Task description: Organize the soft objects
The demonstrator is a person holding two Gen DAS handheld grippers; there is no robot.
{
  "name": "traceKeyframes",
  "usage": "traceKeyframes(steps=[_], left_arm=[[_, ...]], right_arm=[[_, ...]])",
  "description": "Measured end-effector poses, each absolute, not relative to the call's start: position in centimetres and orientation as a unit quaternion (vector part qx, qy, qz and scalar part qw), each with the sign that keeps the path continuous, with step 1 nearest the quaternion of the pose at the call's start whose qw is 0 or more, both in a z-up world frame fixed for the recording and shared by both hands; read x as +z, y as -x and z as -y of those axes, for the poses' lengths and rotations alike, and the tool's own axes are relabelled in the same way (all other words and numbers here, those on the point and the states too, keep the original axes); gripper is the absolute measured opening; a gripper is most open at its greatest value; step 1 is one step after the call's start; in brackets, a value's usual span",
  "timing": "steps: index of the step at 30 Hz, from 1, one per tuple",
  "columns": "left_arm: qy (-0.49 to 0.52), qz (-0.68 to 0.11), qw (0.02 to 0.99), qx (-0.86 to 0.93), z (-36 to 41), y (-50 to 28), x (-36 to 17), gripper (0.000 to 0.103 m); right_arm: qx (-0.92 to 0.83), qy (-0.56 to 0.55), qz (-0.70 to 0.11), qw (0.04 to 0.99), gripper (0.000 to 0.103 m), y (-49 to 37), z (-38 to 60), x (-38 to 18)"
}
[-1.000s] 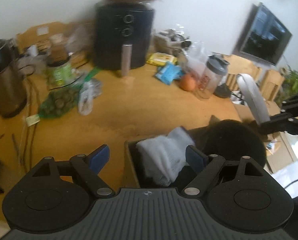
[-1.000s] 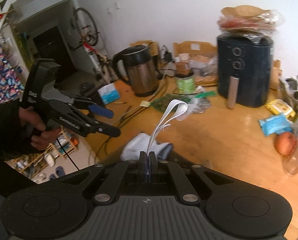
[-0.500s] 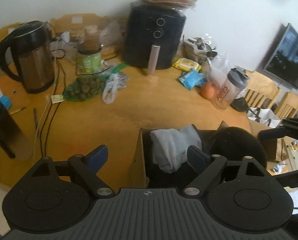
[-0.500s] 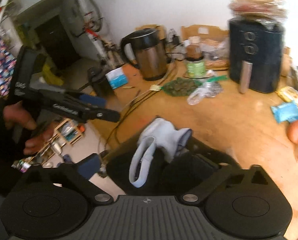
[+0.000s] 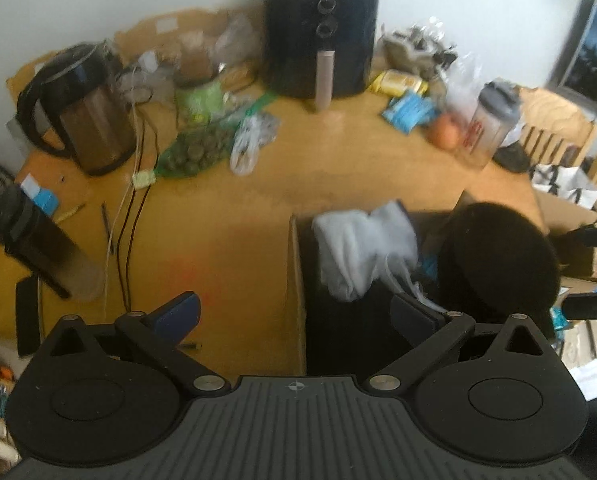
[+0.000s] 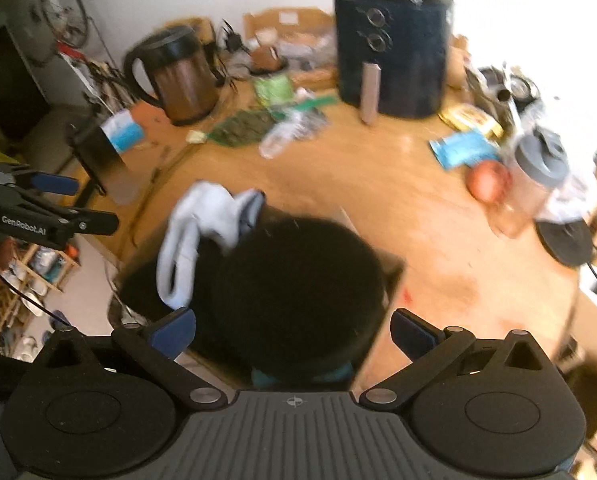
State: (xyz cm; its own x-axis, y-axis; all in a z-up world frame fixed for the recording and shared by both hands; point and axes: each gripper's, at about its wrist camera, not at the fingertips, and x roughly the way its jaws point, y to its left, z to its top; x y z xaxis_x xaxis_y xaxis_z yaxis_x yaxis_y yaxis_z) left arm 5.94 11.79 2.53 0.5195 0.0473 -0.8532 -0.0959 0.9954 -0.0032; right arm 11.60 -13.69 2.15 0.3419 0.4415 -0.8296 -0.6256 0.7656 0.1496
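Item: cardboard box [image 5: 296,280], at the near edge of the wooden table [image 5: 338,168], collecting the soft goods.
Contents: grey-white cloth [image 5: 358,248] draped over the far rim; black fuzzy round item [image 6: 294,292] filling the opening.
Left gripper [image 5: 294,316]: jaws have just been opening, wide apart, nothing between them.
Right gripper [image 6: 292,330]: spread wide above the black item, holding nothing.
Change: a second ago the right gripper pinched a white strap; it now hangs with the cloth in the box.
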Motion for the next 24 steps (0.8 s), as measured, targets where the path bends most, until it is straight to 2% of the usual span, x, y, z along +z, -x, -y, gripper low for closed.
traceKeyframes(steps=[13, 24], left_arm=[[0.044, -0.562, 0.825, 0.037, -10.4, -5.2, -0.4, 0.103], [0.033, -0.574, 0.817, 0.033, -9.1, -4.6, -0.6, 0.103]], right_arm=[[0.276, 0.128, -0.553, 0.776, 0.103, -10.5, 14.5, -1.3], [0.282, 0.132, -0.560, 0.768, 0.103, -9.7, 14.3, -1.8]])
